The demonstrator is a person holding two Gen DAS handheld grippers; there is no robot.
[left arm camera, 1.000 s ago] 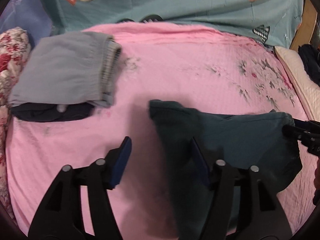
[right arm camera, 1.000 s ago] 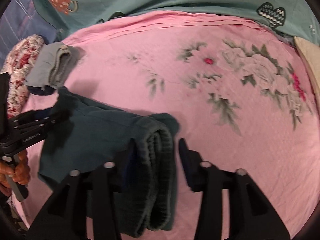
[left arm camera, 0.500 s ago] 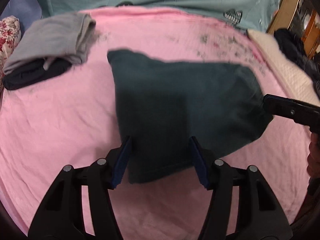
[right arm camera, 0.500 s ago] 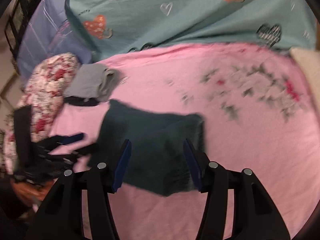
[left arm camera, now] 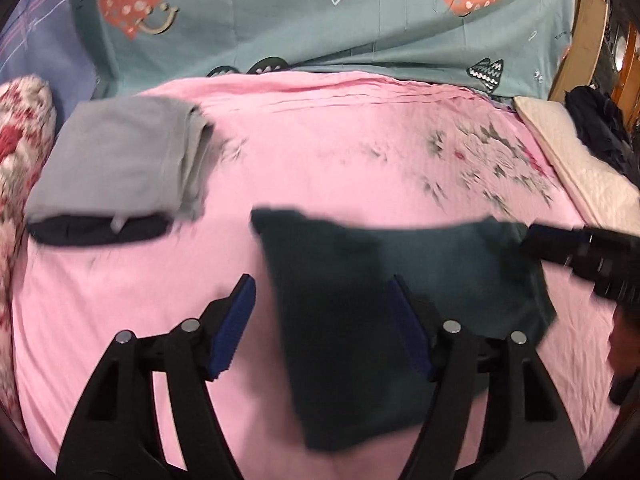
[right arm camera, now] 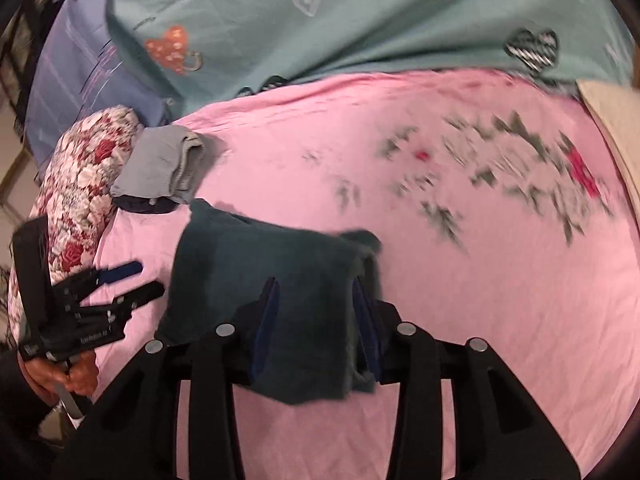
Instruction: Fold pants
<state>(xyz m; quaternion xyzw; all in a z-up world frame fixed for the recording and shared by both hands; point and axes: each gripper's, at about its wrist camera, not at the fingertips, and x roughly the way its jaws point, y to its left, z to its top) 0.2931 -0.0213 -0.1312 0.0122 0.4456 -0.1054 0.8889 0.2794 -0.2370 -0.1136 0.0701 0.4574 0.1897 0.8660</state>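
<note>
The folded dark teal pants [left arm camera: 360,292] lie on the pink bed sheet [left arm camera: 320,152]; they also show in the right wrist view [right arm camera: 272,280]. My left gripper [left arm camera: 324,320] is open, its jaws wide apart over the pants' left edge, holding nothing. It also shows at the left of the right wrist view [right arm camera: 120,284], open, beside the pants. My right gripper [right arm camera: 316,320] has its jaws open around the pants' right folded end. It shows at the right edge of the left wrist view [left arm camera: 580,248], blurred.
A stack of folded grey pants [left arm camera: 116,160] on a dark garment [left arm camera: 100,230] sits at the back left. A floral pillow [right arm camera: 84,184] lies left of it. A teal heart-print sheet [left arm camera: 320,12] hangs behind. A cream pad [left arm camera: 576,168] and dark clothes [left arm camera: 600,128] lie right.
Both grippers have dropped back toward the pants after pulling up and away half a second ago. The right gripper's jaws are around the pants' folded end again. The pants lie where they were.
</note>
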